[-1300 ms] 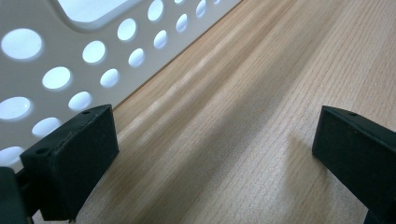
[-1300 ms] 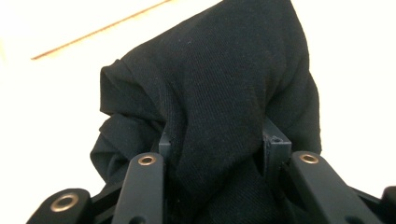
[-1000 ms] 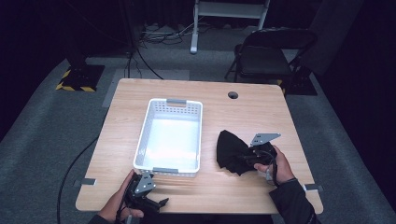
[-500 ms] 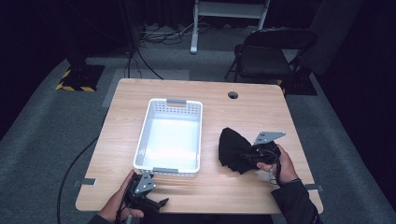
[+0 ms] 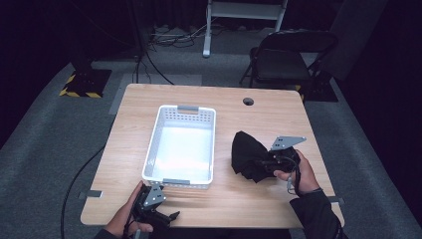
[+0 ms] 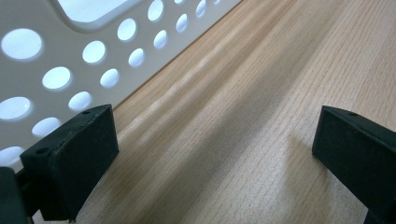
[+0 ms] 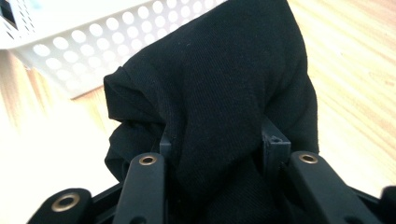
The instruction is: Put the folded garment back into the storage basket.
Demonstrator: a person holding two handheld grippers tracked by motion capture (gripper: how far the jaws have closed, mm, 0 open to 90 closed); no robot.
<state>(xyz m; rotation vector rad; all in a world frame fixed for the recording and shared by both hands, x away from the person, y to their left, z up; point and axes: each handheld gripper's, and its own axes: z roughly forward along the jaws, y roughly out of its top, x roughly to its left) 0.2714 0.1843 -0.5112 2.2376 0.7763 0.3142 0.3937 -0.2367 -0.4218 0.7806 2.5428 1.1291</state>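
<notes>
A bunched black cloth (image 5: pixel 249 154) hangs off the table at its right side, with my right gripper (image 5: pixel 266 163) shut on it. In the right gripper view the black cloth (image 7: pixel 219 79) bulges up between the jaws and hides the fingertips. An empty white perforated basket (image 5: pixel 155 134) stands in the middle of the wooden table (image 5: pixel 219 99). My left gripper (image 5: pixel 166 218) rests open at the table's front edge, just below the basket's near left corner. Bare wood (image 6: pixel 224 140) lies between its jaws, with the basket wall (image 6: pixel 56 51) close on the left.
A round cable hole (image 5: pixel 248 101) sits near the table's far edge. A black folding chair (image 5: pixel 286 59) stands behind the table on the right, and a white stand (image 5: pixel 244 10) farther back. Cables (image 5: pixel 74 179) run over the grey carpet at the left.
My right gripper has risen a little with the black cloth, which now stands taller and more bunched. The left gripper has stayed put.
</notes>
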